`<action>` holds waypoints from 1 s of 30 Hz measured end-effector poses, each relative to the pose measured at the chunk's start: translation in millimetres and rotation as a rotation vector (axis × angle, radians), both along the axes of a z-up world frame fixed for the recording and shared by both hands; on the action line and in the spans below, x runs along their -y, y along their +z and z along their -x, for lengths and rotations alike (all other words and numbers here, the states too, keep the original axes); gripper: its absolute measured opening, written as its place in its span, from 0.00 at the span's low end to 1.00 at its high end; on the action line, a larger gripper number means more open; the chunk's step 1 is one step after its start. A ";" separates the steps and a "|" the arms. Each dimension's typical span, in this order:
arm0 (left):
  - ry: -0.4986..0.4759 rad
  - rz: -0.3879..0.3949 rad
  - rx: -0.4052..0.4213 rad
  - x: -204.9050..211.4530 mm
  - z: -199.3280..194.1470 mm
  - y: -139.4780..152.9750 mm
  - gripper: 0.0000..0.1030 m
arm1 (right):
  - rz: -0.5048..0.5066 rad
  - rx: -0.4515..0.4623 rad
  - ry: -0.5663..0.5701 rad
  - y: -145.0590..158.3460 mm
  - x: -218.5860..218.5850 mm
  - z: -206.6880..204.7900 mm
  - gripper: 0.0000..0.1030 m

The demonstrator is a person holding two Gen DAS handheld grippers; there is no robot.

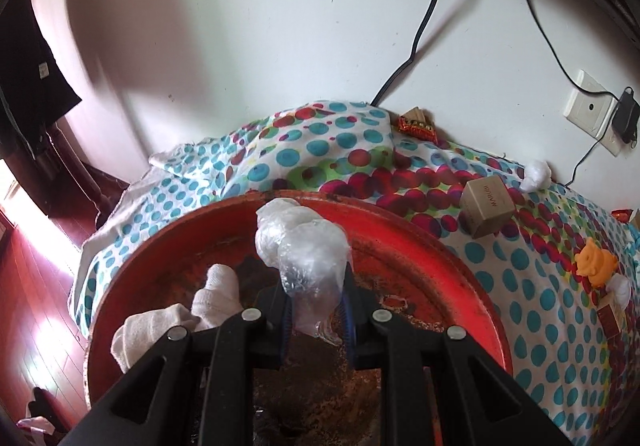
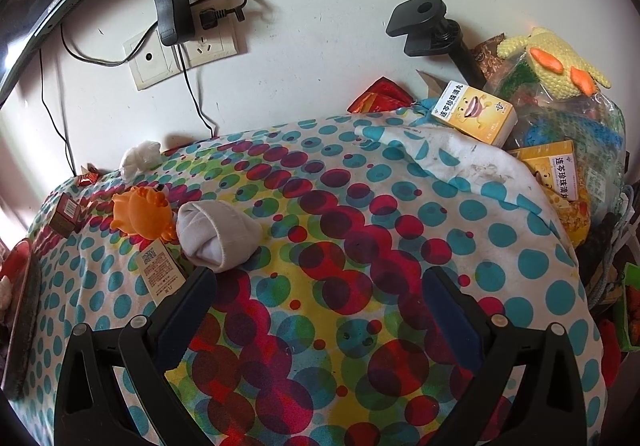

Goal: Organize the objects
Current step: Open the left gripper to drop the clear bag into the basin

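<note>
**Inspector:** Item in hand: a crumpled clear plastic bag (image 1: 304,246), centre of the left wrist view. The left gripper (image 1: 316,320) is clenched on its lower end; the bulk stands up beyond the fingertips, above the red tray (image 1: 420,242).

**Assessor:** Risk?

**Inspector:** The film is slick and only its tail is pinched. In my judgement it could slip out early, or cling to a pad on release and drag back out. A rolled white sock (image 1: 212,298) already lies in the tray at lower left, close to the jaws; a careless descent could knock it.

**Assessor:** The other hand?

**Inspector:** The right gripper (image 2: 320,310) stands released, nothing between its jaws, over the spotted cloth (image 2: 400,206). A grey sock bundle (image 2: 218,238) sits just beyond its left finger, beside an orange crab toy (image 2: 140,212).
</note>
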State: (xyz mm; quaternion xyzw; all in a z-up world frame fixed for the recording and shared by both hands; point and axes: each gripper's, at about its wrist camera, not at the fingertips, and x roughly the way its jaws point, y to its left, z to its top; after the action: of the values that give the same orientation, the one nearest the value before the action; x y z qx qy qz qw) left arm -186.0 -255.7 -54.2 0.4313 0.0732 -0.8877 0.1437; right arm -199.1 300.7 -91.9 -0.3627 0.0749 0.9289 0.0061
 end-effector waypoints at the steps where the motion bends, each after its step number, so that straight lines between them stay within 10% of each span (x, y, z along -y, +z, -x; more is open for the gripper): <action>1: 0.002 0.000 0.004 0.0 1.8 -1.2 0.19 | 0.000 0.000 0.000 0.1 0.2 -0.3 0.99; 15: 0.053 -0.039 0.115 20.0 22.8 -45.3 0.28 | -0.018 0.000 0.017 0.7 4.3 -0.4 0.99; 22: 0.069 -0.076 0.013 36.0 -4.4 -12.4 0.42 | -0.032 0.002 0.025 0.4 7.7 0.6 0.99; 30: -0.059 -0.055 -0.243 0.9 -124.5 59.3 0.46 | -0.050 -0.029 0.074 4.2 16.3 -2.7 0.99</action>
State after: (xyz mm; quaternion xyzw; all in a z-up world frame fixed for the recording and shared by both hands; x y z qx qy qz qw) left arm -61.5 -256.7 5.1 0.3262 0.1015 -0.9350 0.0957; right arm -196.5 284.4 -87.7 -0.3512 0.0381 0.9353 -0.0201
